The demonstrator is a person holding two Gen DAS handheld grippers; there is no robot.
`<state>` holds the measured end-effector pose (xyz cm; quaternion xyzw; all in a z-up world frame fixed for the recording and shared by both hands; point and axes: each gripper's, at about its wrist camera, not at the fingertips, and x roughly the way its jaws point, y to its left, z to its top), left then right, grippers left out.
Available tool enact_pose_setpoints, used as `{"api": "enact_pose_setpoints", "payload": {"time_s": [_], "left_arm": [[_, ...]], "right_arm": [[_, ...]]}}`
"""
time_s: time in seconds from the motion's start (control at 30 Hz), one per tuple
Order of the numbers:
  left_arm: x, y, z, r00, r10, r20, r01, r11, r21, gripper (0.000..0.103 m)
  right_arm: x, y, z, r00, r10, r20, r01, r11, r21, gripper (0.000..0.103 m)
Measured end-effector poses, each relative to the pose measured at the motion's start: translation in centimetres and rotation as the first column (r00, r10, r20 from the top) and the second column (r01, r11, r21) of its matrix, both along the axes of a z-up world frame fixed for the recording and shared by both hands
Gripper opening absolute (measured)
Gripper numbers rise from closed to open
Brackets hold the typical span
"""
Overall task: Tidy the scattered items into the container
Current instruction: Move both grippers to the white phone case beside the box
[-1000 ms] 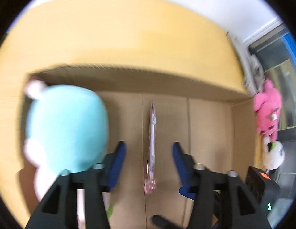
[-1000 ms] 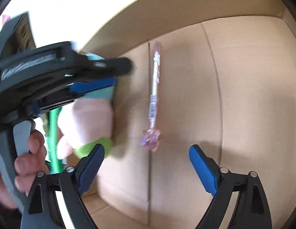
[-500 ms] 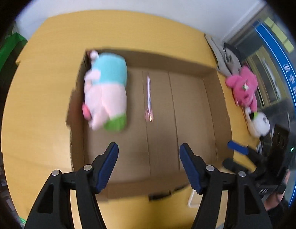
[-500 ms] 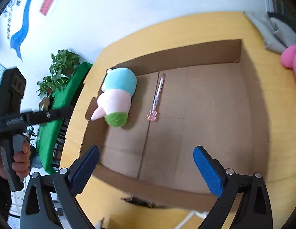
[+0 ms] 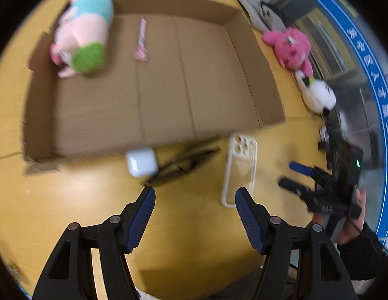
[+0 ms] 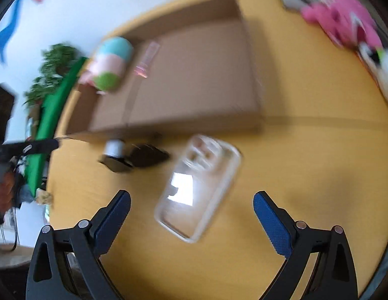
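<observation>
A shallow cardboard box (image 5: 254, 57) lies on the yellow table and holds a pastel plush toy (image 5: 81, 35) and a pink pen (image 5: 141, 41). In front of the box lie a white earbud case (image 5: 141, 162), dark folded glasses (image 5: 183, 163) and a clear phone case (image 5: 240, 167). My left gripper (image 5: 195, 206) is open and empty, above the table short of the glasses. My right gripper (image 6: 191, 211) is open and empty, with the phone case (image 6: 200, 185) just ahead between its fingers. The box (image 6: 251, 75), plush (image 6: 110, 62), earbud case (image 6: 114, 147) and glasses (image 6: 141, 158) show there too.
A pink plush (image 5: 291, 46) and a white plush (image 5: 317, 95) lie on the table right of the box, with grey cloth (image 5: 266, 15) behind them. The right gripper (image 5: 297, 178) appears at the right edge. A green surface (image 6: 53, 115) and plants (image 6: 56, 60) stand left of the table.
Both grippers have pulled back out of the box, leaving the plush and pen inside. They now hover over the table in front of the box, where the earbud case, glasses and phone case lie.
</observation>
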<state>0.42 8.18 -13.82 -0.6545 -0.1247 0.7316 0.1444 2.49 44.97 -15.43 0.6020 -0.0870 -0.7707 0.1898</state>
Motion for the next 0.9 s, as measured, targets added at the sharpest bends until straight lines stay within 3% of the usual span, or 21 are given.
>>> {"api": "enact_pose_setpoints", "payload": {"time_s": [0.23,0.37,0.47,0.63,0.77,0.9], "left_arm": [[2.5,6.4,-4.4,0.992,-0.101,0.071,0.096,0.993,0.074,0.066],[3.0,9.5,-7.3,0.989,-0.112,0.097,0.105,0.992,0.075,0.066],[2.7,10.7,-9.2,0.988,-0.092,0.121,0.081,0.993,0.090,0.066],[2.5,10.6,-11.2,0.991,0.024,0.129,-0.035,0.996,0.083,0.066],[3.0,10.3,-11.5,0.990,0.063,0.129,-0.078,0.990,0.115,0.066],[3.7,10.9,-11.4,0.994,0.030,0.109,-0.041,0.994,0.098,0.066]], "right_arm": [[-3.8,-2.0,-3.4,0.983,-0.159,0.093,0.161,0.987,-0.010,0.099],[-5.2,-4.3,-5.5,0.973,-0.195,0.125,0.178,0.975,0.134,0.097],[-5.5,-5.7,-7.0,0.974,-0.169,0.152,0.129,0.962,0.241,0.095],[-6.1,-7.9,-7.6,0.996,-0.061,0.068,0.031,0.925,0.379,0.094],[-6.6,-8.0,-7.8,0.994,-0.055,0.095,0.014,0.922,0.387,0.093],[-6.3,-8.0,-7.9,0.996,-0.007,0.093,-0.029,0.924,0.382,0.093]]}}
